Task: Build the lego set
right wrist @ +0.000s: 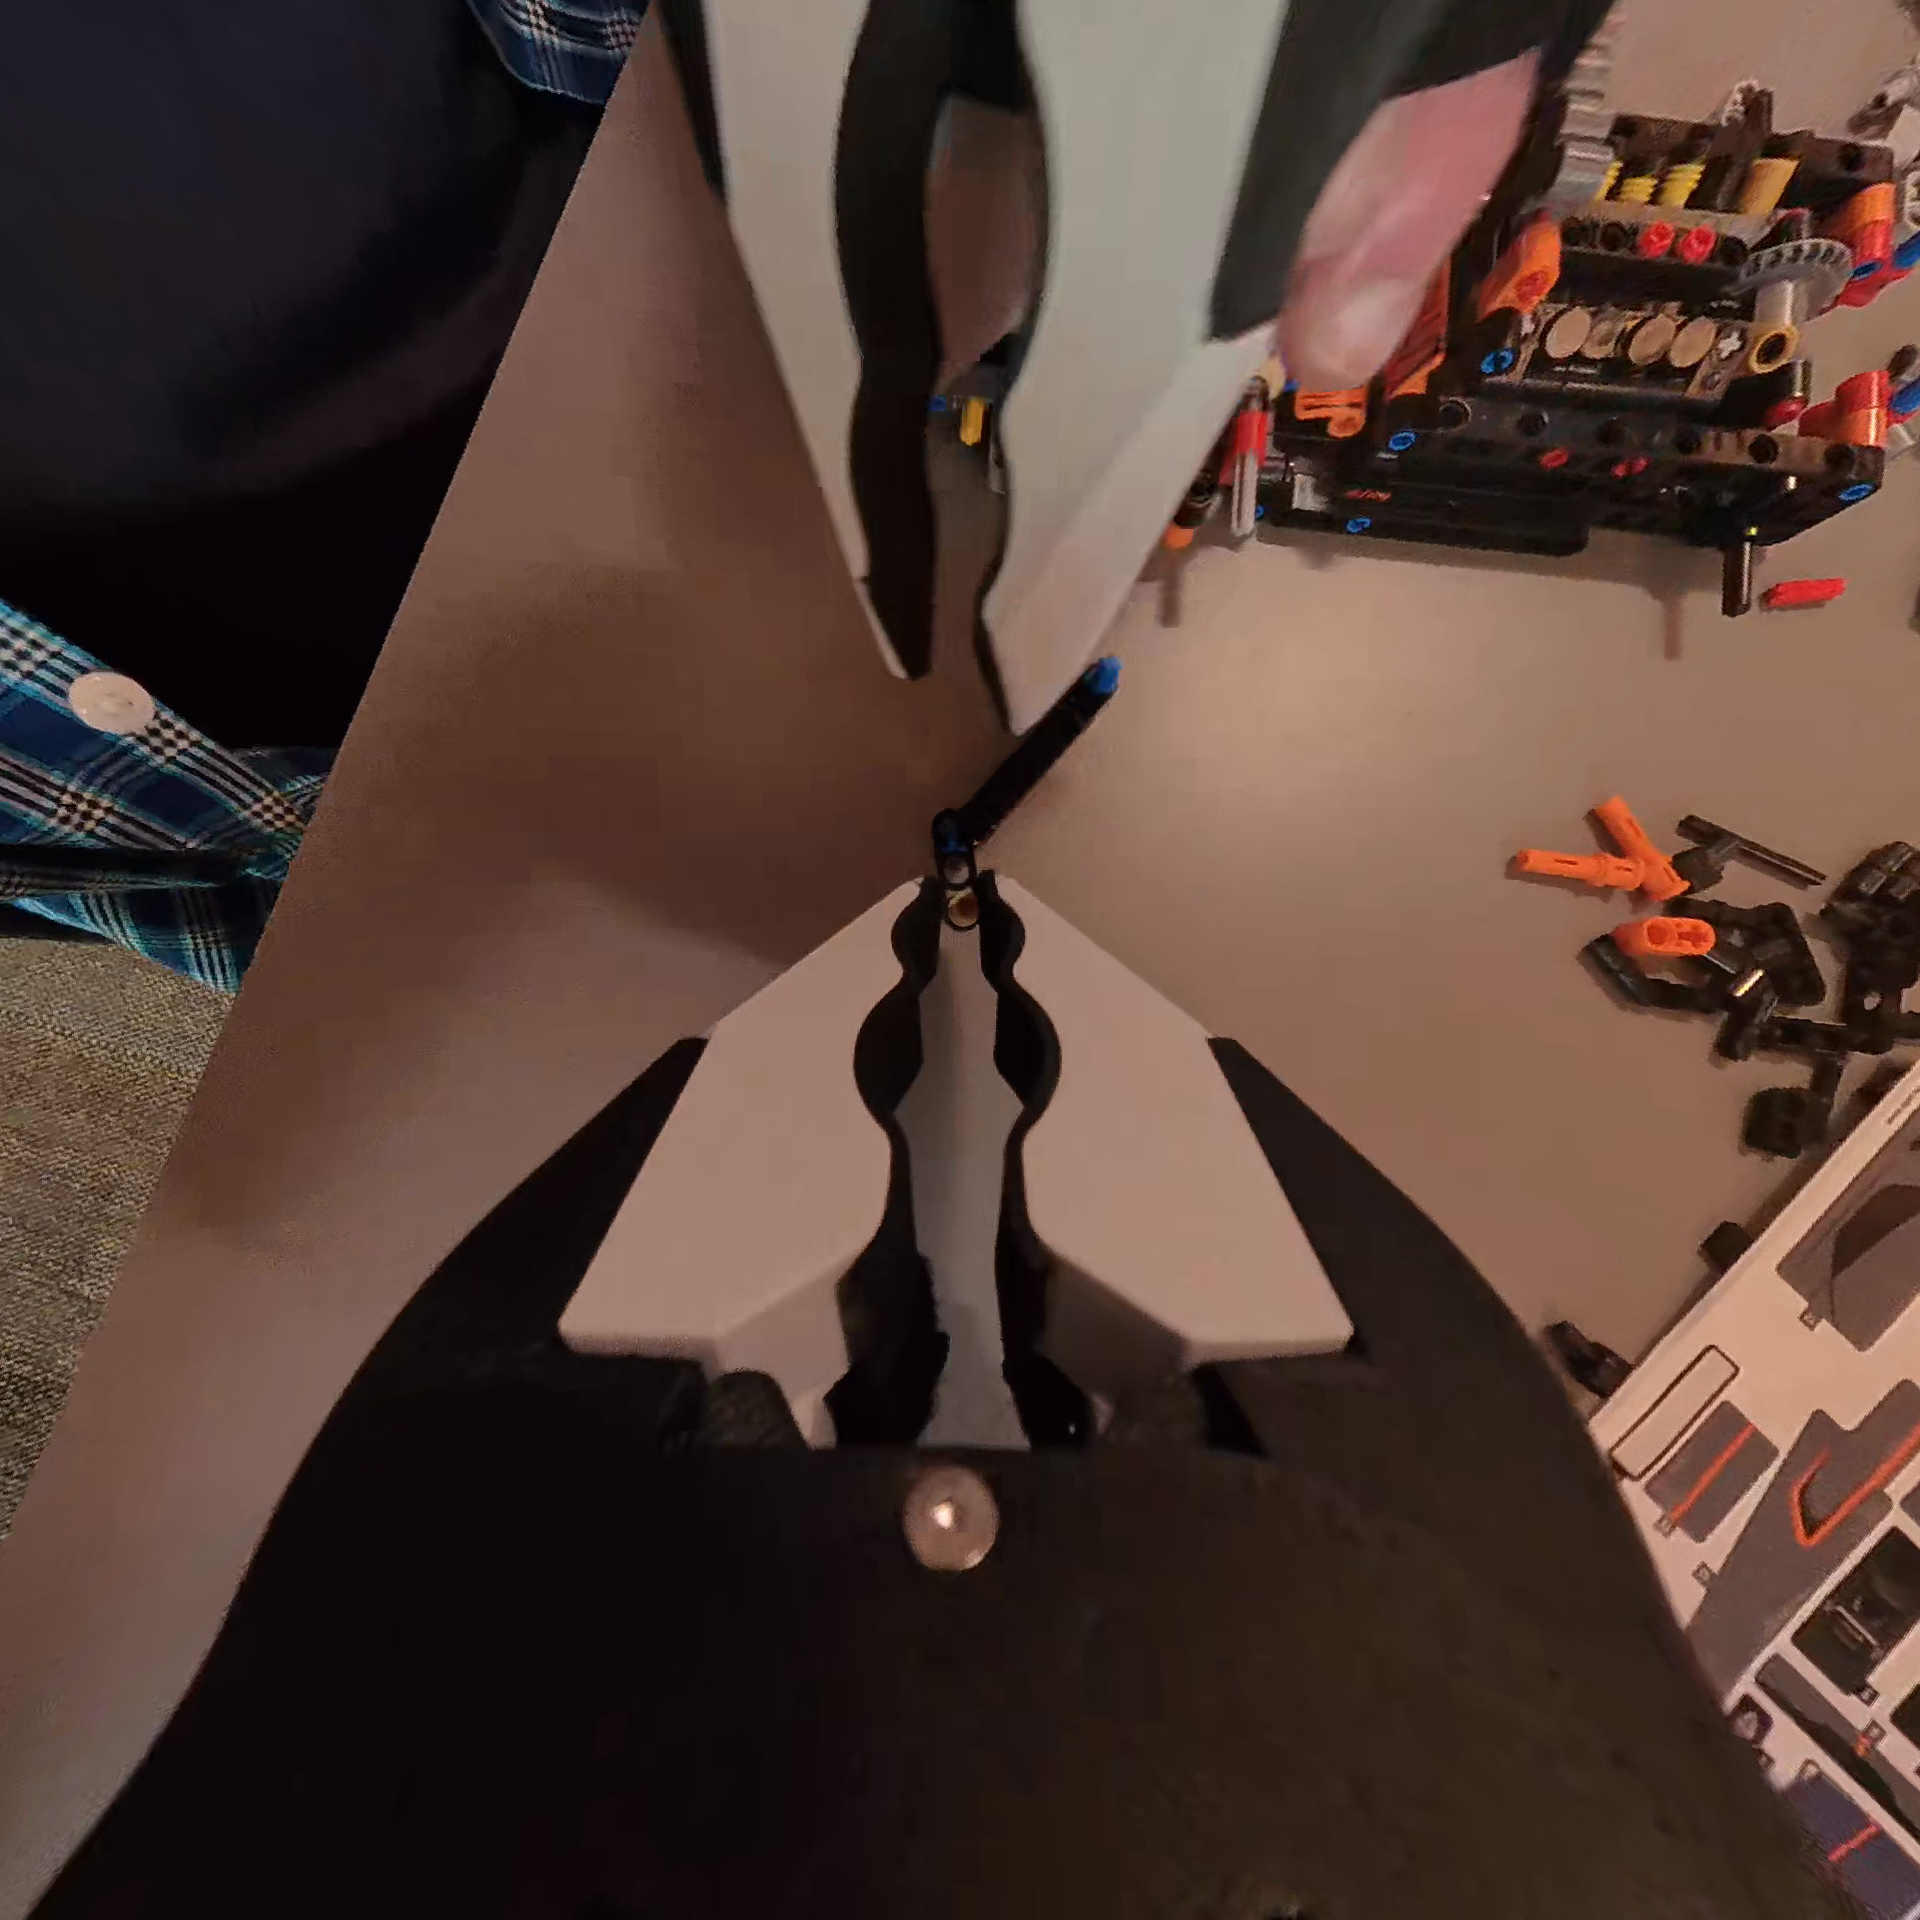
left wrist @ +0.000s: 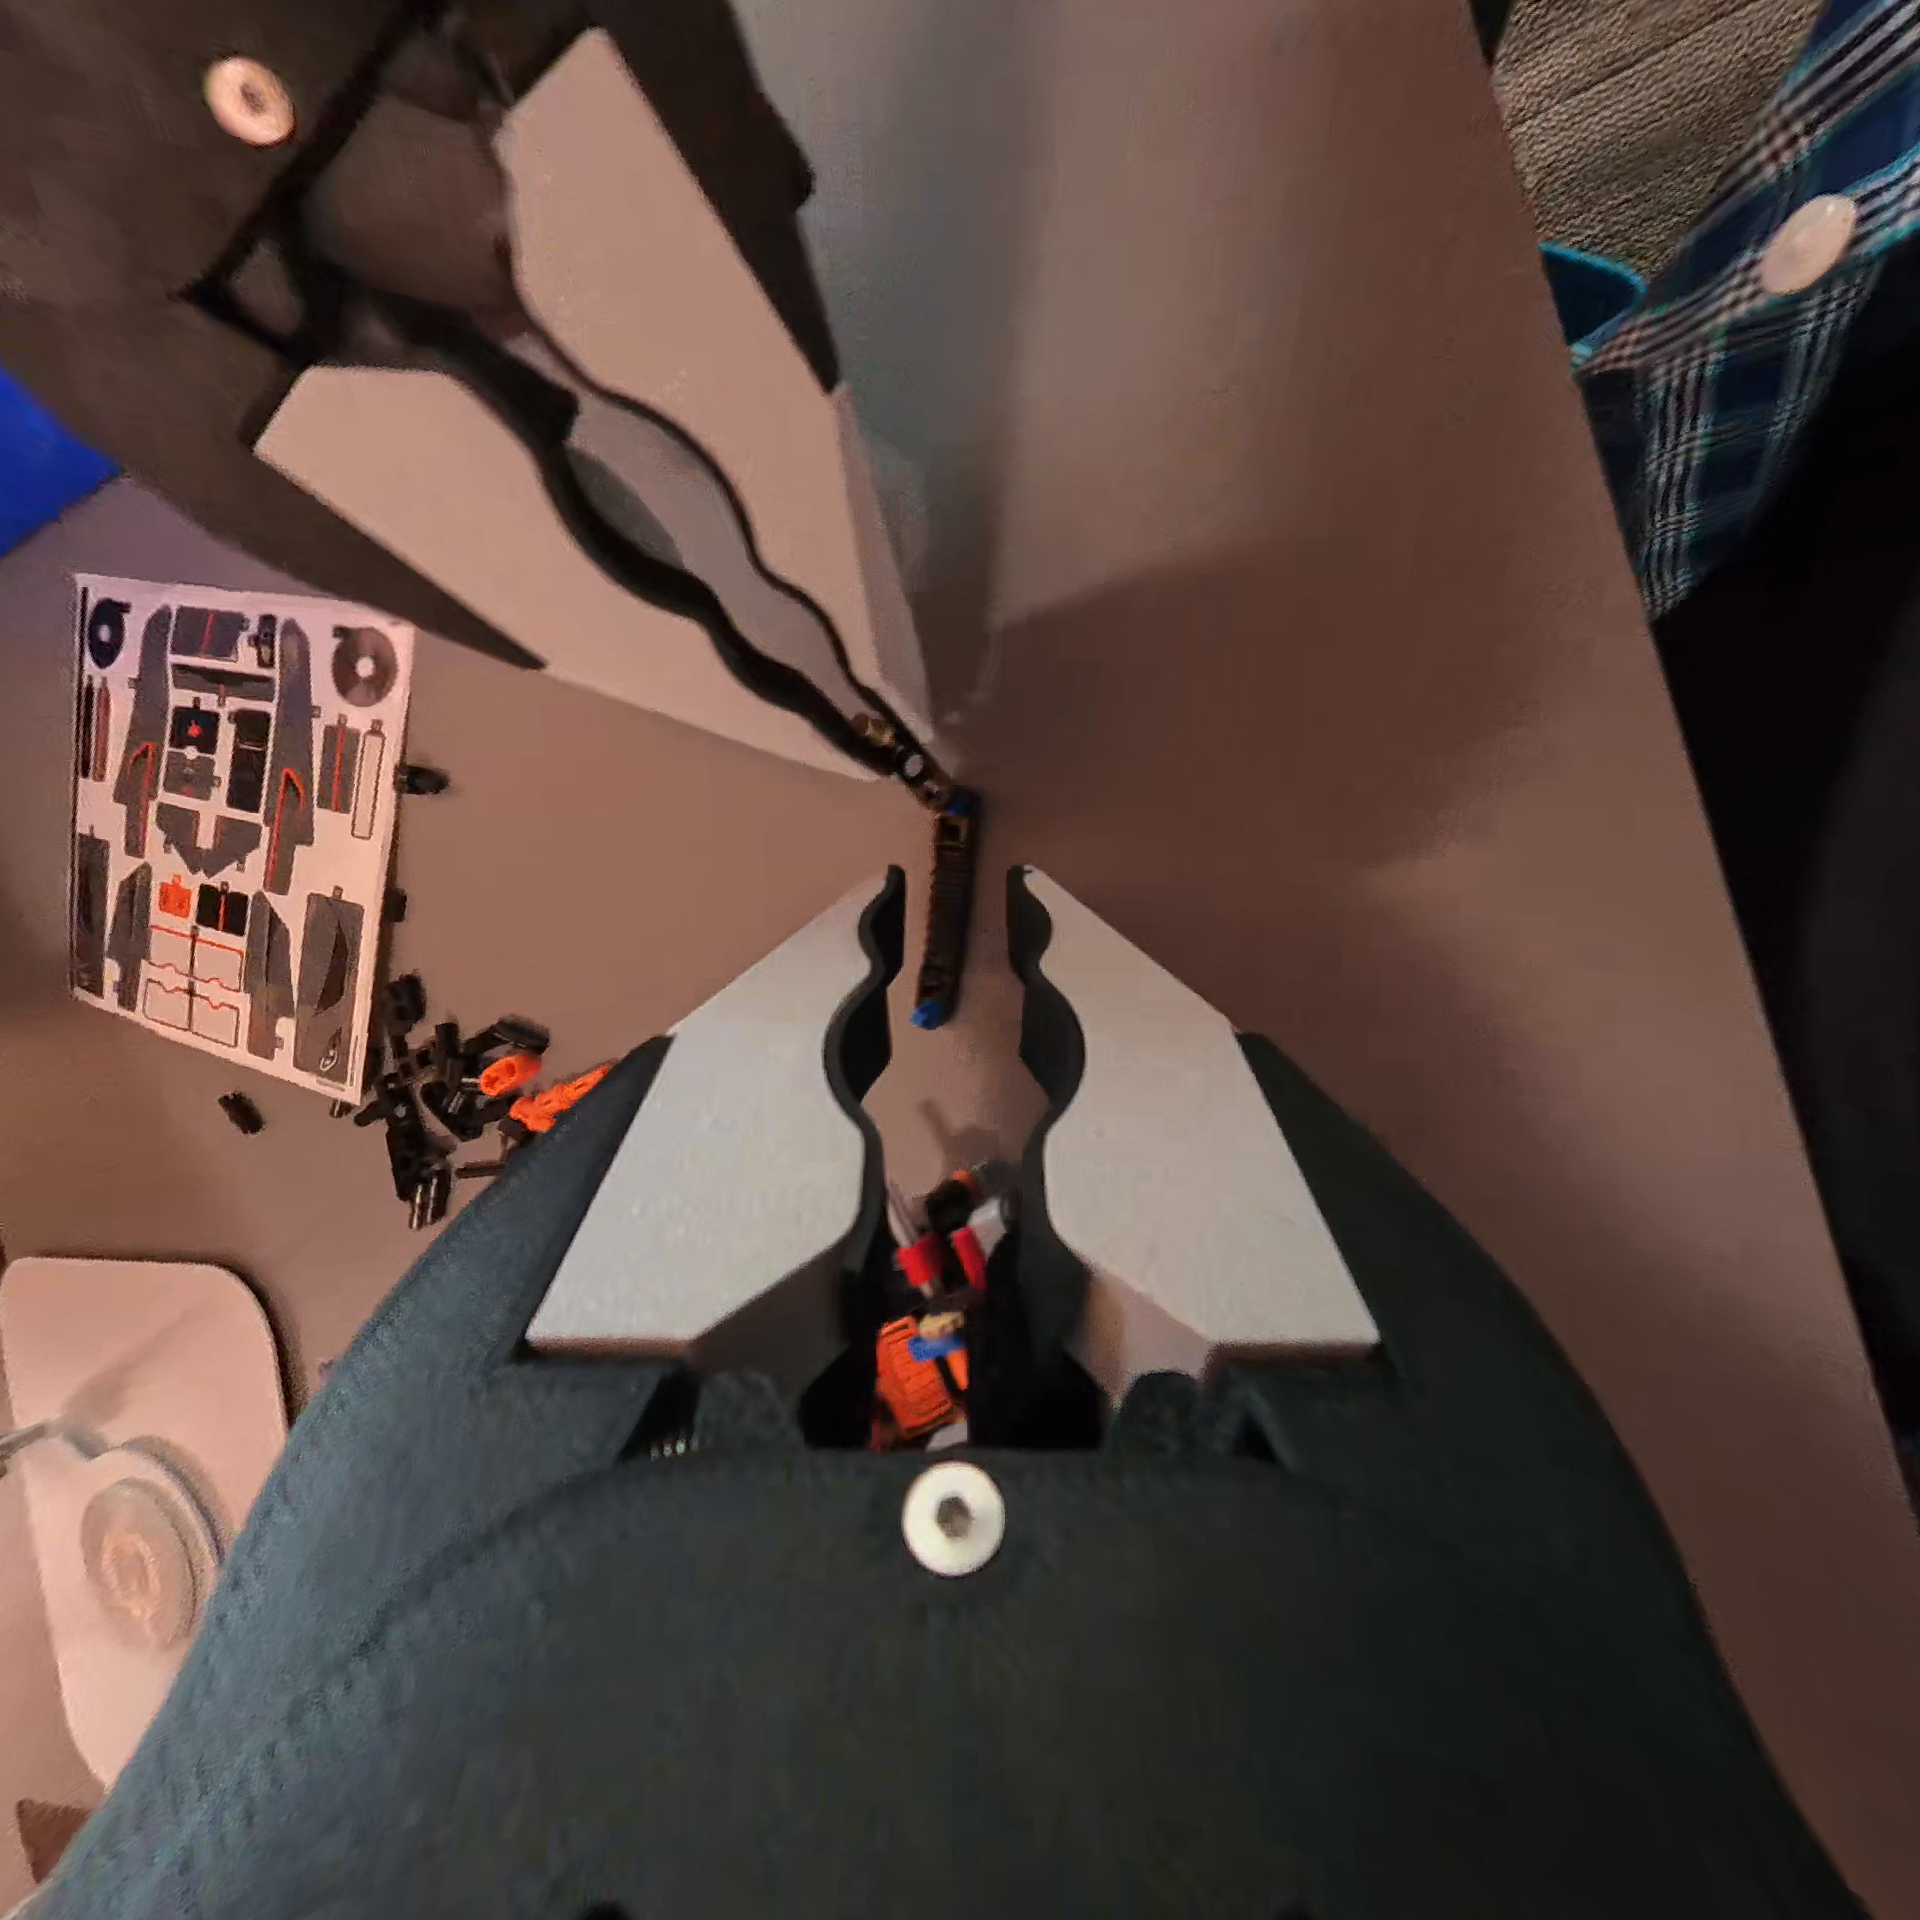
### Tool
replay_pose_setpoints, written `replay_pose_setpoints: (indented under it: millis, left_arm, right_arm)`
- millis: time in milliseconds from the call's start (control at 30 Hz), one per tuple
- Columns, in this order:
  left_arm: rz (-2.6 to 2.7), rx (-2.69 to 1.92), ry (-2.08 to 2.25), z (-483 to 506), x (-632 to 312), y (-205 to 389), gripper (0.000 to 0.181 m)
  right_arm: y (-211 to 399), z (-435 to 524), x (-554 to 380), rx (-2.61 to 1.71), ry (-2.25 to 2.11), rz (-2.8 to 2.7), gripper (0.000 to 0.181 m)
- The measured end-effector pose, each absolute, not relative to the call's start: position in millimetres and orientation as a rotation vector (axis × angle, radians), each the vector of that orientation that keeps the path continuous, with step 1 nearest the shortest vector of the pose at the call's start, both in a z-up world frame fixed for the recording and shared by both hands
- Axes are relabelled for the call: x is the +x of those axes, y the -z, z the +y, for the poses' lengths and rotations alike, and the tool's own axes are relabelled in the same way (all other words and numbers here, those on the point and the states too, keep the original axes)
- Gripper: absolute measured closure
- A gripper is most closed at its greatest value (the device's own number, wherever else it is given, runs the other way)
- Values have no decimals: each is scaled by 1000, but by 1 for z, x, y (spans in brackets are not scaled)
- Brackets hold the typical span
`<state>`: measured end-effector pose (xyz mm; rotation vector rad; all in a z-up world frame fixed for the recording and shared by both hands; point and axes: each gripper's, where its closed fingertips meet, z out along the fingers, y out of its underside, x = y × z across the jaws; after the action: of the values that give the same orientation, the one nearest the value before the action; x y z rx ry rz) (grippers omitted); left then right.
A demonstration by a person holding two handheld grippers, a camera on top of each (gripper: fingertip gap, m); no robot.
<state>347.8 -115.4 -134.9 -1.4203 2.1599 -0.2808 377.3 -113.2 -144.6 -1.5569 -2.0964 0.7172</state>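
Note:
My right gripper point(right wrist: 958, 885) is shut on one end of a thin black beam point(right wrist: 1029, 758) with blue pins, and holds it above the table. In the left wrist view the right gripper point(left wrist: 923, 771) comes in from the upper left. The beam point(left wrist: 945, 925) hangs between the fingertips of my left gripper point(left wrist: 958, 881), which is open and does not touch it. In the right wrist view the left gripper point(right wrist: 956, 686) reaches down from the top. The partly built black and orange model point(right wrist: 1558, 364) stands at the upper right.
Loose black and orange pieces point(right wrist: 1714, 935) lie right of the grippers and also show in the left wrist view point(left wrist: 447, 1091). A sticker sheet point(left wrist: 229, 831) lies beside them. A person's plaid shirt point(right wrist: 125, 748) is at the table edge. A white object point(left wrist: 135, 1455) sits lower left. The grippers are tip to tip, or close to it.

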Motion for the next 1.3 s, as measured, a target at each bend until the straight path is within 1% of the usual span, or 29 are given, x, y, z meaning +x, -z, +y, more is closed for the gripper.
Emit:
replay_pose_setpoints:
  millis: [200, 433, 900, 1100, 1300]
  left_arm:
    - [2099, -1336, 130, -122, 352, 145, 160]
    - [2075, -1321, 54, -121, 356, 151, 157]
    - [2104, -1296, 21, -128, 355, 159, 158]
    - [2045, -1299, 58, -127, 355, 146, 159]
    - [2070, -1292, 39, -126, 357, 152, 159]
  right_arm:
    - [145, -112, 376, -1543, -696, -2152, 177]
    - [145, -113, 377, -1529, -705, -2192, 177]
    - [146, -115, 378, -1483, -688, -2269, 177]
    - [146, -115, 378, -1480, -670, -2278, 177]
    - [146, -115, 378, -1481, -661, -2278, 177]
